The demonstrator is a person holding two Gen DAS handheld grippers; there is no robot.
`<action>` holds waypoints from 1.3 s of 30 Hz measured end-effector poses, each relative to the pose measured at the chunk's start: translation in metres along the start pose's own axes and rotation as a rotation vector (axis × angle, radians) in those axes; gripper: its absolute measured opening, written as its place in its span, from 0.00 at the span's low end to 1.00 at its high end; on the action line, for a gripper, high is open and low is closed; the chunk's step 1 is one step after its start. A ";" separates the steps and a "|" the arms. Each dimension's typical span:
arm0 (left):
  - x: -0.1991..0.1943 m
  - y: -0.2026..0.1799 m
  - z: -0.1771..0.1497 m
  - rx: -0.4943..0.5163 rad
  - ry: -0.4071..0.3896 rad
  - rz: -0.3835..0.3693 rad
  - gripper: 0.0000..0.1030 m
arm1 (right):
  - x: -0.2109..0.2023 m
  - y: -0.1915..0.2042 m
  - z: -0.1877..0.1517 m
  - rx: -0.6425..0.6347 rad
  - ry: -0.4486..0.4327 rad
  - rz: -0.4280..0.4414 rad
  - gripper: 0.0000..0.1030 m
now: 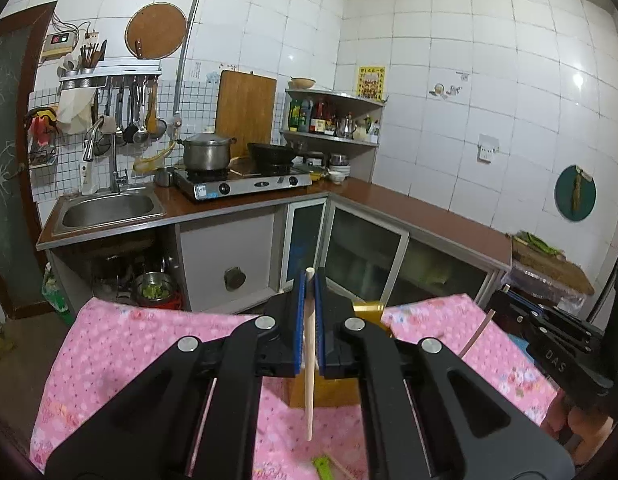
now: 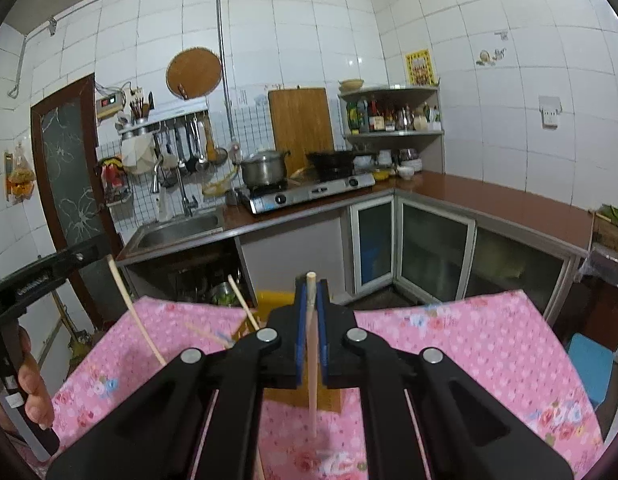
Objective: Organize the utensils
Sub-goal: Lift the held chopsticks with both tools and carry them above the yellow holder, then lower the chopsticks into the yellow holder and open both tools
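While each gripper clamps one chopstick upright above pink cloth (image 1: 129, 340): left gripper (image 1: 308, 284) pinches chopstick (image 1: 309, 360), right gripper (image 2: 311, 286) pinches its chopstick (image 2: 311, 360). Wooden holder (image 2: 301, 398) sits below, half hidden. Advice: align tips over holder, lower straight, then release.

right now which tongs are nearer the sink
Left. The left tongs are on the side toward the sink; the right tongs sit beside them, farther off.

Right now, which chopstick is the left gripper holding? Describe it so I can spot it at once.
Start at the pink cloth in the left wrist view. Above it, the left gripper is shut on a pale chopstick standing nearly upright between its blue pads. Unlike the chopstick at the right gripper, it runs down the picture's centre.
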State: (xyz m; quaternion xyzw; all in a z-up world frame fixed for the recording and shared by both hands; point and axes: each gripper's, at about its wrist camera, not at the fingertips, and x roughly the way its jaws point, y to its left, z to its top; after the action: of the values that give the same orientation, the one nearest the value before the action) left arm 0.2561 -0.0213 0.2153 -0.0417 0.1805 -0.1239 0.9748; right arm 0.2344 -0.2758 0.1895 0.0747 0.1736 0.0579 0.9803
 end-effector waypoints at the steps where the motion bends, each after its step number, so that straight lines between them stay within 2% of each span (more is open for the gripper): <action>1: 0.002 -0.001 0.007 -0.005 -0.010 0.003 0.03 | 0.000 0.000 0.007 0.004 -0.008 0.004 0.05; 10: 0.026 -0.017 0.048 0.013 -0.065 0.007 0.03 | 0.014 0.000 0.059 0.011 -0.076 -0.002 0.05; 16: 0.062 -0.024 0.055 0.020 -0.080 0.012 0.03 | 0.042 -0.007 0.070 0.010 -0.079 -0.018 0.05; 21: 0.103 -0.028 0.035 0.022 -0.054 -0.009 0.03 | 0.075 -0.017 0.054 0.003 -0.038 -0.030 0.05; 27: 0.150 -0.024 -0.008 0.036 0.047 -0.007 0.03 | 0.113 -0.026 0.027 -0.024 0.054 -0.030 0.05; 35: 0.181 -0.010 -0.044 0.041 0.159 0.025 0.04 | 0.146 -0.033 -0.016 -0.036 0.177 -0.013 0.05; 39: 0.181 -0.003 -0.052 0.042 0.190 0.053 0.06 | 0.146 -0.031 -0.024 -0.051 0.182 -0.021 0.06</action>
State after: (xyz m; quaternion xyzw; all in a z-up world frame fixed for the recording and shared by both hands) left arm 0.3999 -0.0727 0.1060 -0.0046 0.2705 -0.1053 0.9569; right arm 0.3645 -0.2831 0.1135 0.0425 0.2614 0.0586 0.9625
